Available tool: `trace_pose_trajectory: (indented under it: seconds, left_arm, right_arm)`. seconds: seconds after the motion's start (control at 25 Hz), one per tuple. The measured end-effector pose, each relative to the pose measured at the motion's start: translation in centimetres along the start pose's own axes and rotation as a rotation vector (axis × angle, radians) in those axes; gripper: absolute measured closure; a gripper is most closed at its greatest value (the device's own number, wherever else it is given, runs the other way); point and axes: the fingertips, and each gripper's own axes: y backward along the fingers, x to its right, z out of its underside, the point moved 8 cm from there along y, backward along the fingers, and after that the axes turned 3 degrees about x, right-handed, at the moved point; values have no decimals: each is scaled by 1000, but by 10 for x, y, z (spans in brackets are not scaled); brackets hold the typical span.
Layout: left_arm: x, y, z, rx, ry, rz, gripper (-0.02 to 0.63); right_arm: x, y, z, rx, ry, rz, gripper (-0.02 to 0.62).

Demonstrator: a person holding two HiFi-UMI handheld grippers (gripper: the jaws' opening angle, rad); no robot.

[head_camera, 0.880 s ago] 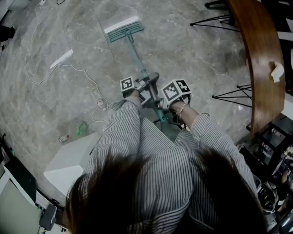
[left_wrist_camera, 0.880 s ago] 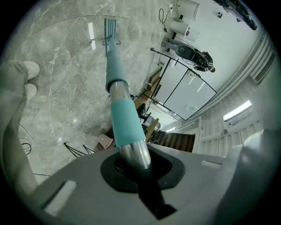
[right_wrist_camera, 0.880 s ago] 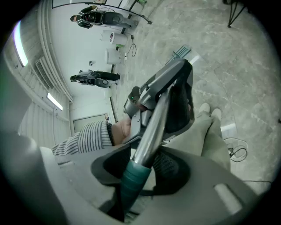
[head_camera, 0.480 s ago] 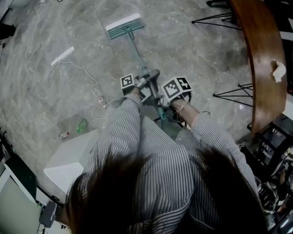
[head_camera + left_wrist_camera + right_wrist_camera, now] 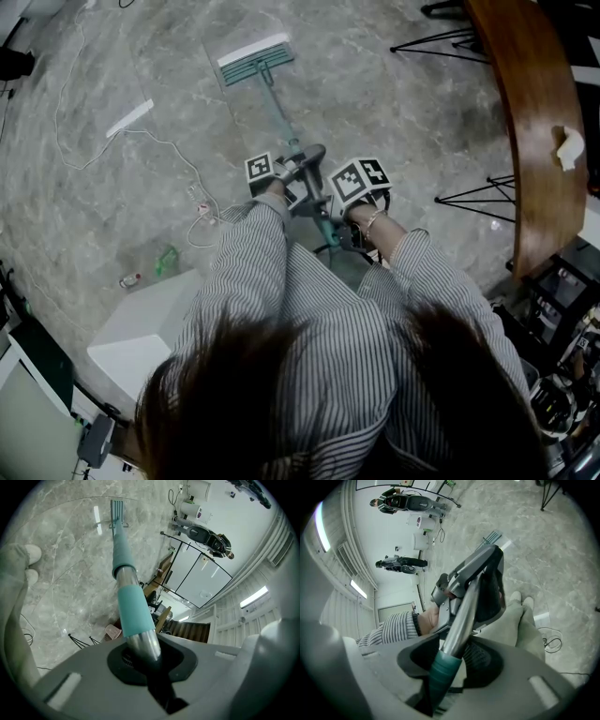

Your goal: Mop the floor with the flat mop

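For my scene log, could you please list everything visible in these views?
flat mop: one, teal with white pad, head on the floor ahead
floor: grey marbled
cable: one, white, trailing on the floor at left
strip: one, white, floor left of the mop head
green object: one, small, floor near the box
box: one, white, lower left
table: one, brown wood, curved, right
crumpled cloth: one, pale, on the table
shoes: two, white
striped sleeves: two
left gripper: grey, shut on the flat mop
right gripper: grey, shut on the flat mop, lower on its handle
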Motion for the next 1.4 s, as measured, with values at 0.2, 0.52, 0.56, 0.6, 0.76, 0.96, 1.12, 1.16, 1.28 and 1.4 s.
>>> trace_pose_trajectory:
  seconds: [0.2,0.52,0.56,0.6,0.76,0.96,1.12,1.16,1.28,1.4]
  left_arm:
    - [-3,-7,0,8,1,5,578]
    - [9,-15,-4,27,38,28,580]
    - [12,-18,-5,28,41,27,580]
    - [15,-20,-7,28,41,27,580]
    - [22,-24,-10,28,40,18,580]
    - [35,-31,-27,17,30,10,578]
    - [49,-36,-51,20,33,24,578]
    - [52,-38,-56,21,34,29,578]
    - [65,-46,-77,20,40,50,578]
    - [84,-53,-107,12,40,61,580]
  right_arm:
    - [5,7,-2,5,4,-2,447]
    - [-5,15,-16,-8,-3,-4,446]
    - [-6,17,-19,-8,-6,-5,446]
    - [-8,19,-22,-9,-6,-7,446]
    - [-13,23,-30,-19,-7,-9,446]
    - [-23,21,-51,-24,0,-3,446]
    - [-33,16,-76,-40,2,1,446]
    - [-36,15,-83,-47,4,1,446]
    - [-45,12,-109,-65,10,9,445]
    - [-59,5,-141,-64,12,10,446]
